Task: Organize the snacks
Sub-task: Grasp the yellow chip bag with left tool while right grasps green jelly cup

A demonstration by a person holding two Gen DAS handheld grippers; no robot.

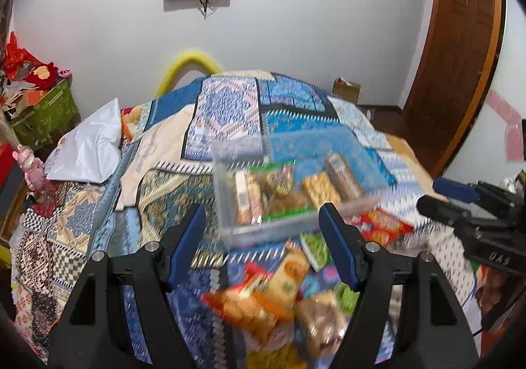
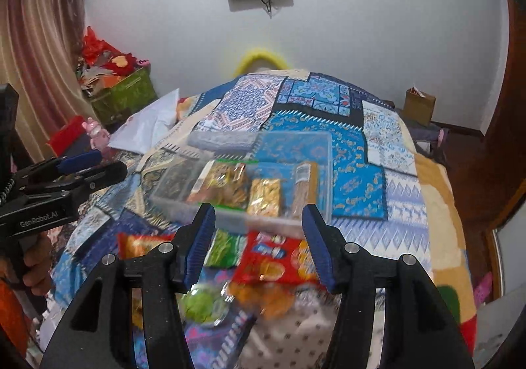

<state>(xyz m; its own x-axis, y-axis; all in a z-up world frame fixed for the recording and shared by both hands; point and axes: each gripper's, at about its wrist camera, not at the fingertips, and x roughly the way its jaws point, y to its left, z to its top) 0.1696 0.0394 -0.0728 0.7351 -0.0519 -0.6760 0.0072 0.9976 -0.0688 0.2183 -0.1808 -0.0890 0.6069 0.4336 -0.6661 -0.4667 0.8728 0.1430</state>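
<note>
A clear plastic box point(image 1: 230, 231) point(image 2: 323, 155) sits on the patterned bedspread and holds several snack packs point(image 1: 282, 188) point(image 2: 230, 185). Loose snacks lie in front of it: a red biscuit pack point(image 2: 276, 260) point(image 1: 384, 224), a green pack point(image 2: 227, 247) point(image 1: 315, 247), orange and yellow packs point(image 1: 259, 300). My left gripper point(image 1: 263, 231) is open and empty above the loose snacks, short of the box. My right gripper point(image 2: 258, 231) is open and empty over the red pack. The right gripper shows at the right of the left wrist view point(image 1: 460, 201), and the left one at the left of the right wrist view point(image 2: 88, 168).
The bed is covered by a blue patchwork spread point(image 2: 355, 172). A white plastic bag point(image 1: 88, 145) lies at its left. A green box of clutter point(image 1: 46, 112) stands by the wall, a cardboard box point(image 2: 419, 104) on the floor at the right, a wooden door point(image 1: 457, 50) beyond.
</note>
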